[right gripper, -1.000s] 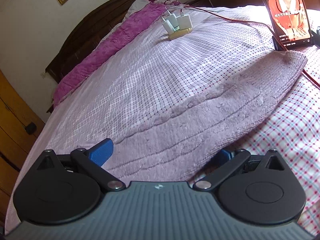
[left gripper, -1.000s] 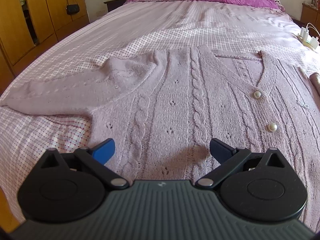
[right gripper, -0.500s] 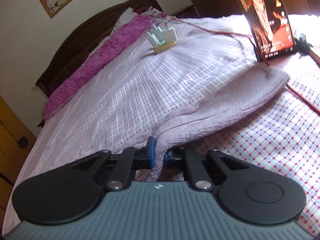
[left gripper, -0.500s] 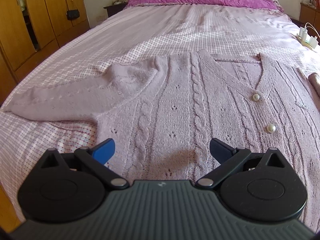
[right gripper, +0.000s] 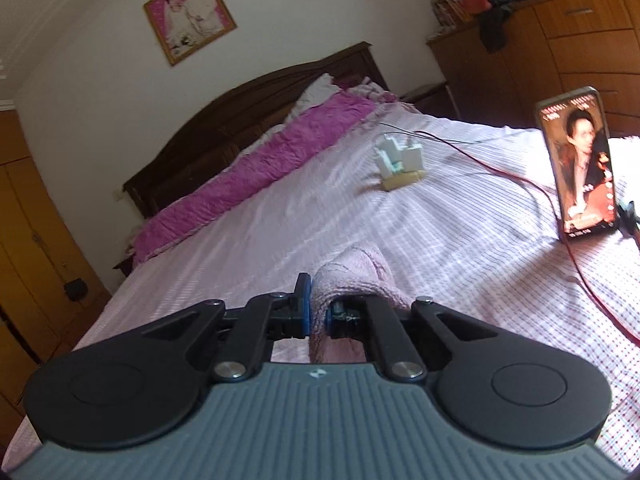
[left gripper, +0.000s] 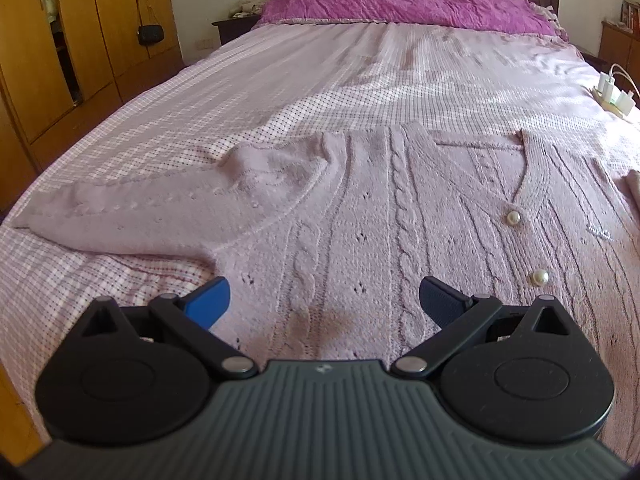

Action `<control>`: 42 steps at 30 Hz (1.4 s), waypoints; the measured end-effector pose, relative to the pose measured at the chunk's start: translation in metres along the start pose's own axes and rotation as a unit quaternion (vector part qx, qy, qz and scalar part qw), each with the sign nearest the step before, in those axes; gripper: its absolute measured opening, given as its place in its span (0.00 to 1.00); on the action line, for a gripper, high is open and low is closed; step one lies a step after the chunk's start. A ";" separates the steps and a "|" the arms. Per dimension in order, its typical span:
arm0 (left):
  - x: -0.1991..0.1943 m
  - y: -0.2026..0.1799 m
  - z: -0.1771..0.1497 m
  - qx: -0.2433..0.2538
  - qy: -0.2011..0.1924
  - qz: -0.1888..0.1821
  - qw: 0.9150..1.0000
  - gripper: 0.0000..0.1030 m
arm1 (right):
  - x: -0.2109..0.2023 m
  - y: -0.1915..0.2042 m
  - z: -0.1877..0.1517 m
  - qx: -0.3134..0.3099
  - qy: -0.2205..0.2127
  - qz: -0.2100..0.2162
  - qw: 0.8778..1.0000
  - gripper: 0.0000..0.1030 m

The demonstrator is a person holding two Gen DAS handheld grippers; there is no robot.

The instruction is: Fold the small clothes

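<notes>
A pale pink cable-knit cardigan point(left gripper: 380, 216) with pearl buttons lies flat, front up, on the checked bedsheet point(left gripper: 280, 80). Its left sleeve point(left gripper: 132, 212) stretches out to the left. My left gripper point(left gripper: 324, 300) is open and empty, low over the cardigan's lower body. My right gripper point(right gripper: 318, 308) is shut on the cardigan's right sleeve point(right gripper: 356, 276) and holds it lifted off the bed, the fabric bunched between the blue pads point(right gripper: 304, 300).
A power strip with white chargers point(right gripper: 400, 160) sits on the bed, with a red cable point(right gripper: 560, 232) trailing to a lit phone point(right gripper: 580, 168) standing at the right. A magenta quilt point(left gripper: 400, 8) and headboard are at the far end. Wooden wardrobes point(left gripper: 60, 40) stand left.
My right gripper closed on the right sleeve and lifted it up off the bed. My left gripper stayed open and rose slightly over the cardigan.
</notes>
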State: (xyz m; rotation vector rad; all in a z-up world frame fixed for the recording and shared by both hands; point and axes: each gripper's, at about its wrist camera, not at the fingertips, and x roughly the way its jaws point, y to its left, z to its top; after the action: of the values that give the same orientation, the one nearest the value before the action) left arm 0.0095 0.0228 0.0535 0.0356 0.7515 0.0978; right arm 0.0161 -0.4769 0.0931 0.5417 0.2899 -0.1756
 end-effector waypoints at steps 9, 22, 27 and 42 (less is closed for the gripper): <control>-0.005 0.019 0.008 -0.004 -0.015 0.006 1.000 1.00 | -0.019 0.094 -0.001 -0.043 0.005 0.068 0.997 0.07; -0.011 0.046 0.021 -0.001 -0.037 0.013 0.999 1.00 | 0.004 0.230 -0.083 -0.093 0.080 0.128 0.984 0.07; -0.007 0.051 0.019 -0.002 -0.033 0.011 0.999 1.00 | 0.025 0.265 -0.140 -0.107 0.133 0.140 0.975 0.07; 0.017 0.058 0.007 -0.011 -0.007 0.000 1.000 1.00 | 0.090 0.254 -0.236 -0.042 0.259 0.170 0.950 0.30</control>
State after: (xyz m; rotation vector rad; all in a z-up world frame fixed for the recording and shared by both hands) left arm 0.0224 0.0825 0.0509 0.0149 0.7364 0.1064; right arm 0.1091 -0.1456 -0.0059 0.5389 0.7039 0.3210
